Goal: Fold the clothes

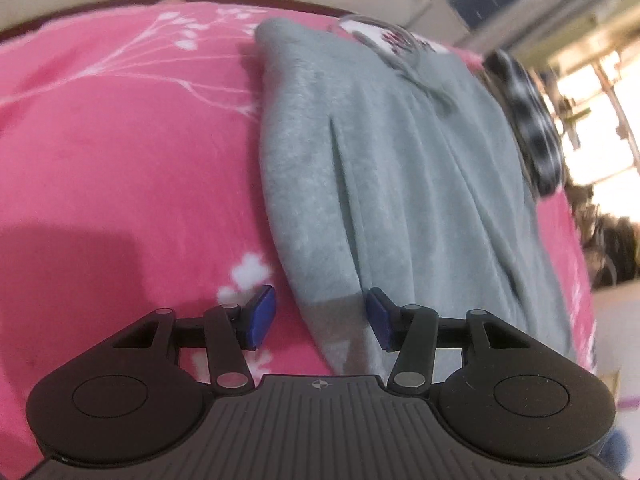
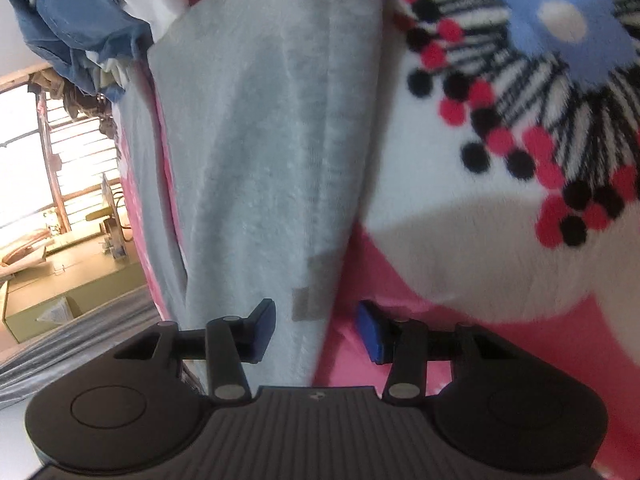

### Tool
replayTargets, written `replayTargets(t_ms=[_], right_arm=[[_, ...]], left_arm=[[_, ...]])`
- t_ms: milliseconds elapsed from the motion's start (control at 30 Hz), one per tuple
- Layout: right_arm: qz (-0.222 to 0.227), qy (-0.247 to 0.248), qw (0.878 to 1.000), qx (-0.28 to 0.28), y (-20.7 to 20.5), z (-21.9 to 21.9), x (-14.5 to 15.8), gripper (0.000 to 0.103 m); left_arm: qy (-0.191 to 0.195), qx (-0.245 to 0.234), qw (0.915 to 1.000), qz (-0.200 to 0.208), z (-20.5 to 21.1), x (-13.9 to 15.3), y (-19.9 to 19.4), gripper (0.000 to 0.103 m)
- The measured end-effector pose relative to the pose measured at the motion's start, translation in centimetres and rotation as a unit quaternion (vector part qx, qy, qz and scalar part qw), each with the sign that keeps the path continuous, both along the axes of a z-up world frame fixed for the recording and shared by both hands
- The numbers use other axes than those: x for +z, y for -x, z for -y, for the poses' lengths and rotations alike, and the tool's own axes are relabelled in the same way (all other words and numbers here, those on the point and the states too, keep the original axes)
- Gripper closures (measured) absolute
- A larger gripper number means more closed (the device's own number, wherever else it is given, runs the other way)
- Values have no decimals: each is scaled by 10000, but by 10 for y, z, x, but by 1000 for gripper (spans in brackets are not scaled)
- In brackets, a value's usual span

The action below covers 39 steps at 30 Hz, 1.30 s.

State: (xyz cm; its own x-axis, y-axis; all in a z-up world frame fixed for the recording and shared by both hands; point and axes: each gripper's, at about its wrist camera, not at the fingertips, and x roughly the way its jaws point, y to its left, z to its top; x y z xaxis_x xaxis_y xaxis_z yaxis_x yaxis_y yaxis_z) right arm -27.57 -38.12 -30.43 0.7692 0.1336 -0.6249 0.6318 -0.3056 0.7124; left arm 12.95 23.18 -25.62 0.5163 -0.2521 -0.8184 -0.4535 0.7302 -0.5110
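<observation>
Black gripper housing filled the bottom of each wrist view, and ahead of it the blue pads stood partly apart with nothing pressed between them. On the left gripper (image 1: pixel 321 317) the gap between the pads framed the near end of the grey garment (image 1: pixel 384 184), which looked to lie below the pads rather than in their grip. The right gripper (image 2: pixel 316 330) had a similar half-wide gap, straddling the garment's right edge (image 2: pixel 272 160), one pad over the grey fleece and the other over the pink blanket (image 2: pixel 500 360).

That garment lay stretched out as a long strip on the pink blanket (image 1: pixel 120 152), which covered what seemed to be a bed. Its long axis ran straight away from both grippers, so each camera looked down its length from one end. In the left view the strip lay ahead and slightly to the right of the gripper's centre line; in the right view it lay ahead and slightly to the left, with a white flowered blanket (image 2: pixel 520 128) just beside it on the right and a heap of blue denim (image 2: pixel 72 28) at its far end.

Judging by this, both hands were about equally near, each seemingly at a corner of the same near end, and the coming move would probably be closing on that hem
</observation>
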Motion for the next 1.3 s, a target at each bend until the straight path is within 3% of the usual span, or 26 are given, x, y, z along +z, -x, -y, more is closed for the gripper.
replayTargets(t_ms=[200,300,367,467,633,767,900,1033,1200,1300], right_arm=[[237,459,9984,-230,-15,6,-2,54],[236,620,9977,-168,-21,6,-4,59],[119,560,9983,-74,-23,1,-11,78],[105,534,9984,-154,-25,-3,-14,93],[561,955,9938,-38,-38,5,27,94],[861,902,9921,-115,-47,14,63,95],[1167,780,9900,-148,-50,17,92,95],[1162,795,9900,49,-67,30,115,95],[1010,846,9911,200,-99,42,119,95],[847,772,9932,210,-103,43,113,95]], left_arm=[[-94,-45,9998,141,13,-1,-8,53],[5,-52,9997,238,14,-1,-8,57],[4,-7,9997,249,15,-2,-10,66],[-68,30,9996,264,18,4,-12,89],[-66,218,9990,376,14,39,-9,100],[317,533,9973,394,3,69,0,100],[199,579,9956,706,0,104,0,102],[-76,552,9908,1230,-1,136,-11,103],[-228,104,9938,1084,7,129,-26,103],[-711,-363,9926,919,14,112,-11,100]])
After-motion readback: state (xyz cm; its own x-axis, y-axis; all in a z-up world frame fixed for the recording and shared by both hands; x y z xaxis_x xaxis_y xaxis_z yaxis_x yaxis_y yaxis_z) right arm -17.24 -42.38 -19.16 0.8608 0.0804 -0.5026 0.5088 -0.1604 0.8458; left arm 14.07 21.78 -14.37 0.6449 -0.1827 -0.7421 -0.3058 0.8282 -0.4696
